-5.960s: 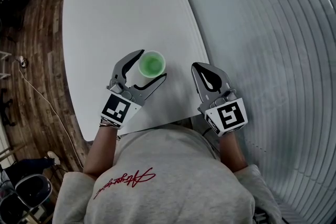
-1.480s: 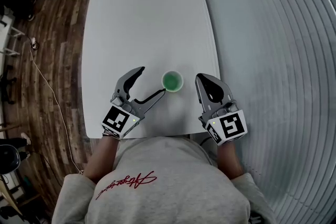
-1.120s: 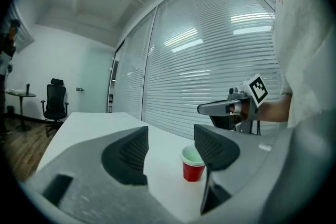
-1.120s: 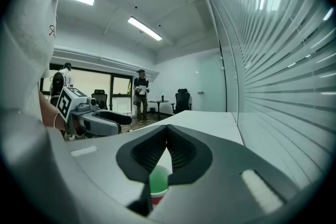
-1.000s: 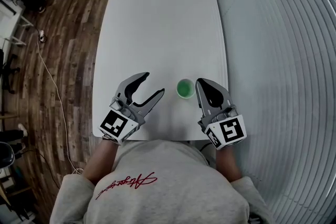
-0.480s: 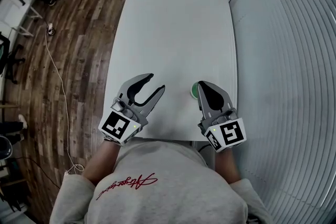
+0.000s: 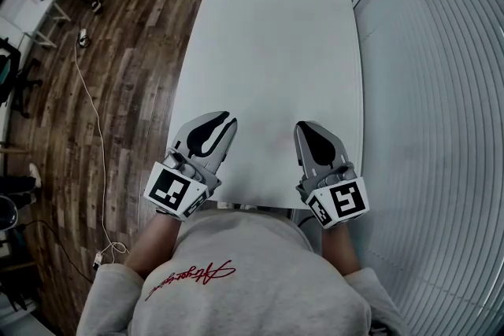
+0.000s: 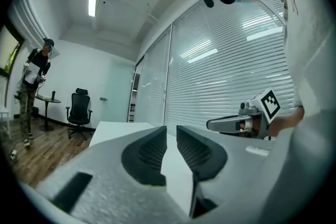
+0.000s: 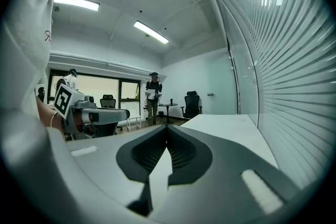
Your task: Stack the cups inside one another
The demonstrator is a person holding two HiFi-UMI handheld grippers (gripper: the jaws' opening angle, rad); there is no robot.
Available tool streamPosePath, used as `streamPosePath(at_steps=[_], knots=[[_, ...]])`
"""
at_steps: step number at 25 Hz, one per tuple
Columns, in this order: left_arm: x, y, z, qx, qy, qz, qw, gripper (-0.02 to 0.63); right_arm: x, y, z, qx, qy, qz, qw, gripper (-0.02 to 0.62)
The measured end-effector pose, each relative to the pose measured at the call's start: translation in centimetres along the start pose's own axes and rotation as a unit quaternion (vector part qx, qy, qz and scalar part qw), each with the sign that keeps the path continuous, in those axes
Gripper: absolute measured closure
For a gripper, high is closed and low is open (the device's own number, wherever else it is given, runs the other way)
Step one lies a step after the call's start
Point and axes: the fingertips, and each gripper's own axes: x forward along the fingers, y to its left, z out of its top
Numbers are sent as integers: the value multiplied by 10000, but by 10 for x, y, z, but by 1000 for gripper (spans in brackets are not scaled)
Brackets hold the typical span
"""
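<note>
No cup shows in any view at this moment. Both grippers hover over the near end of the white table [image 7: 268,35], pointing away from the person. My left gripper [image 7: 228,122] has just been closing. A narrow slit stays between its fingertips [image 8: 171,128] and nothing is in it. My right gripper [image 7: 305,126] is shut, its tips meeting on nothing [image 9: 167,127]. Each gripper view catches the other gripper off to its side: the right one [image 8: 231,124] and the left one [image 9: 100,115].
Wooden floor [image 7: 118,51] with a trailing cable [image 7: 90,90] lies left of the table, and a blind-covered glass wall [image 7: 441,90] runs along its right. The table's near edge [image 7: 252,204] is just under the grippers. An office chair [image 8: 80,107] and standing people [image 9: 153,94] are far off.
The green cup slid right in the head view, went behind the right gripper and is now out of sight. The left jaws closed from wide apart to a slit. Both grippers drew back.
</note>
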Motion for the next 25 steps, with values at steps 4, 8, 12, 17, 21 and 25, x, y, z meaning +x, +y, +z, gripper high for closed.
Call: streamPosePath(at_steps=[4,8,12,17,21,25], knots=[[-5,7,0,-89,-51,107,9999,590,2,3,-1,36,-25,-13,10000,592],[-14,11,3,-91,-79,156,9998,601,4,10,-1,64,-24,-26,10000,593],[-26,11,4,-55,-102,165,9998,612,1,20,0,62,-48,-48,10000,592],[-33,8,2,53,-94,104,9999,620,-1,27,0,44,-100,-87,9999,593],[-40,7,3,123,-83,33,9999,620,-2,36,2,51,-132,-130,9998,592],[-50,8,5,138,-132,7,9998,618,-3,46,3,50,-200,-163,9997,592]])
